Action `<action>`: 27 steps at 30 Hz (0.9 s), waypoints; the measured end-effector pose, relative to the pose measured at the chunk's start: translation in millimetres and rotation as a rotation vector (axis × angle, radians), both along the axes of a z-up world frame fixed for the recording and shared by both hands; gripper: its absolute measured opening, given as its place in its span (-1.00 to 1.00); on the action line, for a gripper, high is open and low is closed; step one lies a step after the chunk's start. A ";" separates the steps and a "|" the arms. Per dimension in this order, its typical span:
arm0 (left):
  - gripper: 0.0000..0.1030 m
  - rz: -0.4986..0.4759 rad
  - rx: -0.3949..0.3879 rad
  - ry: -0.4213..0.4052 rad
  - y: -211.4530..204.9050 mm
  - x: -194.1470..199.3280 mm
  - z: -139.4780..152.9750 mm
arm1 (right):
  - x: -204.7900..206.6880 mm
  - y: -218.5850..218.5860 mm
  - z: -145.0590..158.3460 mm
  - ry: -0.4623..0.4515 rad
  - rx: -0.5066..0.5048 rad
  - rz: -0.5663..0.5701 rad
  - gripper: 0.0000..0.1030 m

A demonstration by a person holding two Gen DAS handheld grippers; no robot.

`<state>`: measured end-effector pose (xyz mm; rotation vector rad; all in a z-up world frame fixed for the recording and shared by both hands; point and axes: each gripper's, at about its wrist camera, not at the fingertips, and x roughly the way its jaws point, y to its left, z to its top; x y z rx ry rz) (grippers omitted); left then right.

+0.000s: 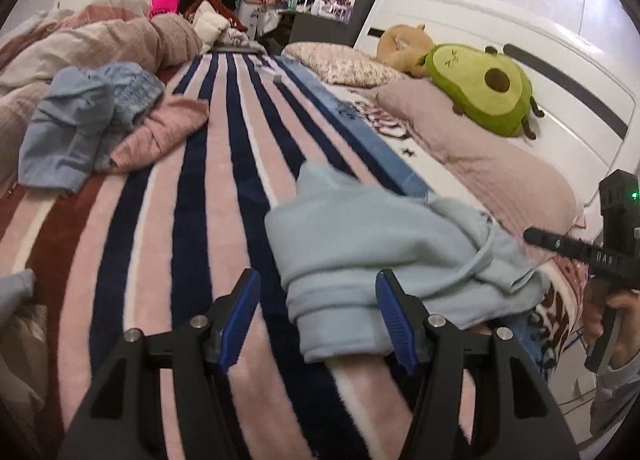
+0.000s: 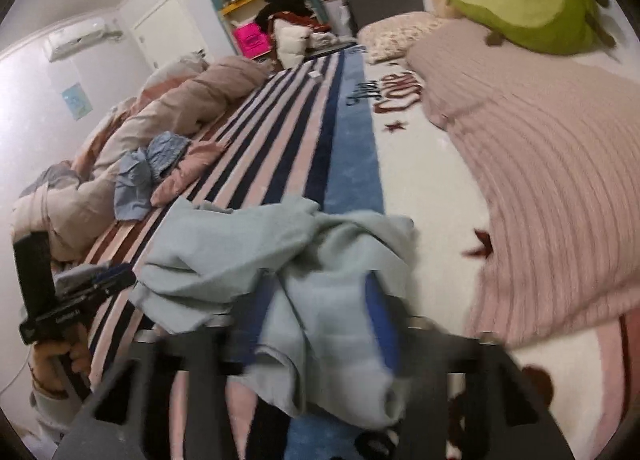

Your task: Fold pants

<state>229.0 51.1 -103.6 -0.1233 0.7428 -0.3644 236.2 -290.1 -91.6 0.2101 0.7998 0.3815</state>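
A heap of clothes (image 1: 80,128), blue and pink, lies toward the left edge of the bed, on the striped blanket (image 1: 192,220), with a rumpled duvet (image 1: 100,40) behind it. The left tool (image 1: 318,320) hangs over the near part of the blanket with its blue pads (image 1: 240,316) apart; a cuffed end of the pale blue pants (image 1: 380,256) lies between them, just beside the right pad, though no clamping shows. The pants sit in a crumpled pile on the near edge of the bed, across the dark and pink stripes and the blue border of the blanket. In the right wrist view the right tool (image 2: 316,324) is blurred; its fingers stand apart with the pants' fabric bunched between and over them, and whether the pads press on the cloth I cannot tell. Toward the right edge lie a pink ribbed pillow (image 1: 480,152) and, against the white headboard (image 1: 520,40), an avocado plush (image 1: 480,88).
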 end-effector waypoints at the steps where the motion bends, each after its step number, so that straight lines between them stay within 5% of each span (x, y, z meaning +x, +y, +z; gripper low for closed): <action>1: 0.09 -0.002 0.000 -0.003 -1.3 0.5 1.7 | 0.7 9.0 0.2 0.004 -0.020 0.038 0.02; 4: 0.09 -0.022 -0.009 -0.004 -7.4 -0.1 2.4 | -5.8 43.2 -7.8 0.004 -0.129 0.169 0.32; 9: 0.09 -0.057 0.011 0.017 -22.9 1.4 -5.9 | -10.2 63.4 -26.0 -0.012 -0.290 0.174 0.30; 12: 0.08 -0.065 0.035 0.023 -30.6 3.0 -10.9 | -5.6 48.7 -23.7 -0.022 -0.273 0.117 -0.19; 14: 0.08 -0.055 0.058 0.020 -32.7 4.5 -12.9 | -2.2 38.4 -21.3 -0.023 -0.275 0.073 -0.96; 21: 0.08 -0.044 0.069 0.033 -32.6 8.8 -17.6 | 6.4 2.5 -11.0 -0.023 -0.205 0.002 -0.95; 24: 0.08 -0.043 0.064 0.034 -32.0 9.5 -18.4 | 2.2 8.0 -3.5 -0.034 -0.154 0.081 -0.81; 26: 0.08 -0.042 0.063 0.033 -32.5 9.6 -17.6 | -5.5 18.7 2.5 -0.073 -0.147 0.123 0.01; 27: 0.08 -0.042 0.065 0.033 -32.9 9.6 -18.0 | -8.5 24.7 4.2 -0.085 -0.149 0.152 0.08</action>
